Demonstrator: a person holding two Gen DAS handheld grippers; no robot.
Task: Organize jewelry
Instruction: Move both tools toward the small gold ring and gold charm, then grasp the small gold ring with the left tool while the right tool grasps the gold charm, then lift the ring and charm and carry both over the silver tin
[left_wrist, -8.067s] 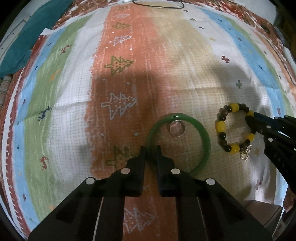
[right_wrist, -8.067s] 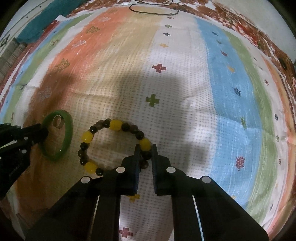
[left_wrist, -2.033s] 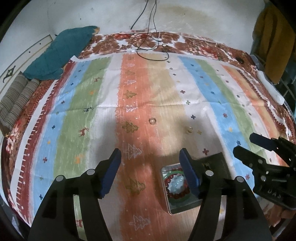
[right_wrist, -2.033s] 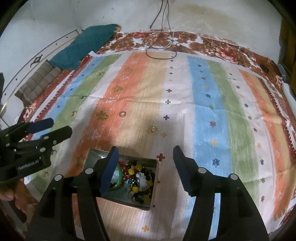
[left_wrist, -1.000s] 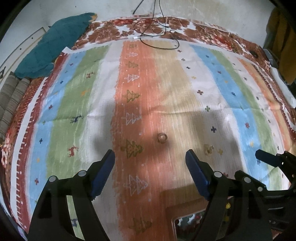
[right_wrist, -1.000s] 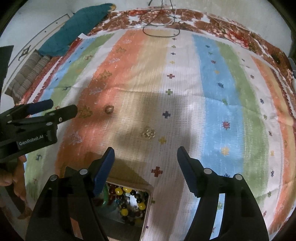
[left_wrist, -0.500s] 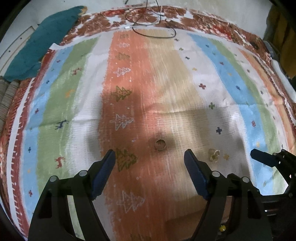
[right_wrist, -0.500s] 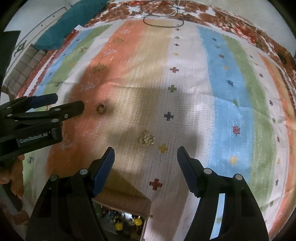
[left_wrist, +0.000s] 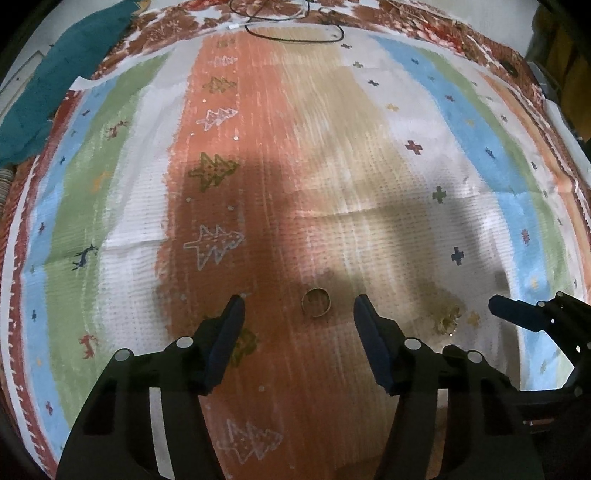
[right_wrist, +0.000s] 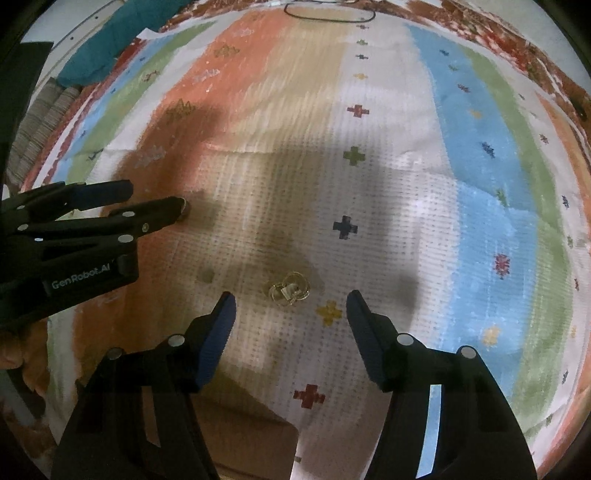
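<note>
Now both grippers hang over small jewelry on the striped cloth (left_wrist: 332, 155).

The left gripper (left_wrist: 299, 306) has its jaws apart and closing, with a plain gold ring (left_wrist: 316, 303) lying flat on the orange stripe between the fingertips, untouched. The right gripper (right_wrist: 290, 301) is likewise apart and closing, above a small gold charm (right_wrist: 290, 288) resting on the white stripe beside a yellow cross, not yet gripped.

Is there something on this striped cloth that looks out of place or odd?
Two small jewelry pieces lie loose on the striped cloth: a plain ring on the orange stripe and a small gold ornament on the white one. Nothing looks damaged or spilled.
</note>
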